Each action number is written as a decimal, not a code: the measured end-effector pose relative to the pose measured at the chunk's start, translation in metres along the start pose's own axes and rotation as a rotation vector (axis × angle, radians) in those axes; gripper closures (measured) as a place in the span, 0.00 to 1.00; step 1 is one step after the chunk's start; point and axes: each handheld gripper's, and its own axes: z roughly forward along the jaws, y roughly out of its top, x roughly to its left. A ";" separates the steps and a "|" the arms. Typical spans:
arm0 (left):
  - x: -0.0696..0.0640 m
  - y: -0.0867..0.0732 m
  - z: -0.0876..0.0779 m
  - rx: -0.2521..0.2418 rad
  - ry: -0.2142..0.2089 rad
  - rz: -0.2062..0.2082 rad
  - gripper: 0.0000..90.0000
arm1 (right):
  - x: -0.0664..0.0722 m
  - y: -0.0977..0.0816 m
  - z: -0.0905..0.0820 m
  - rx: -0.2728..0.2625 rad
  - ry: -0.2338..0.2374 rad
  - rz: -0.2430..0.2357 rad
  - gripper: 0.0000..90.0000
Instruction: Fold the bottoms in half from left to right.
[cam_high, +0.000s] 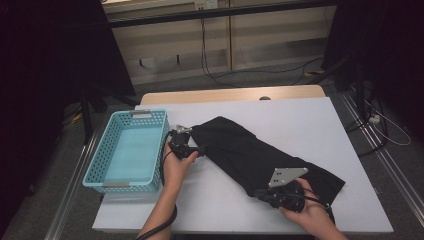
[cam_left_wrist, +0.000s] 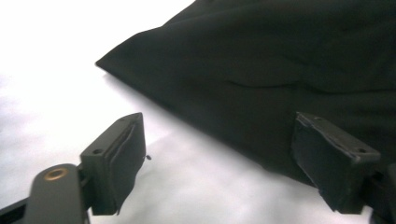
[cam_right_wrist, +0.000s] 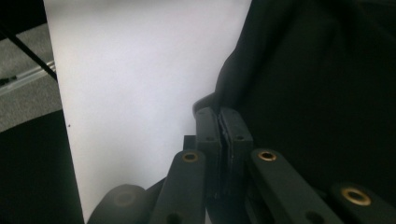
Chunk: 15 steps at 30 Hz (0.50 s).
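Cloth (cam_high: 250, 152), black, lies diagonally across white tabletop (cam_high: 300, 120), right of empty blue basket (cam_high: 131, 150). Right gripper (cam_right_wrist: 223, 125) clamped on near-right edge. Left gripper (cam_left_wrist: 219, 158) jaws apart at far-left corner, no grip yet. Folding or lifting seemingly unstarted; cloth still outside basket.

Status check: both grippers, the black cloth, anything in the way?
Right gripper shut on the black cloth edge. Left gripper open at the cloth's other end, not gripping. Light blue perforated plastic basket beside it, nothing blocking.
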 end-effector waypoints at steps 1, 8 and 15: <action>0.001 0.000 0.002 -0.003 0.002 -0.003 0.25 | 0.001 0.000 0.001 0.006 0.006 -0.007 0.97; 0.006 0.001 0.013 -0.016 0.028 -0.039 0.39 | 0.005 -0.002 0.004 0.019 0.030 -0.008 0.97; 0.009 0.006 0.017 -0.028 0.016 -0.065 0.59 | 0.002 -0.004 0.000 0.008 0.041 0.006 0.97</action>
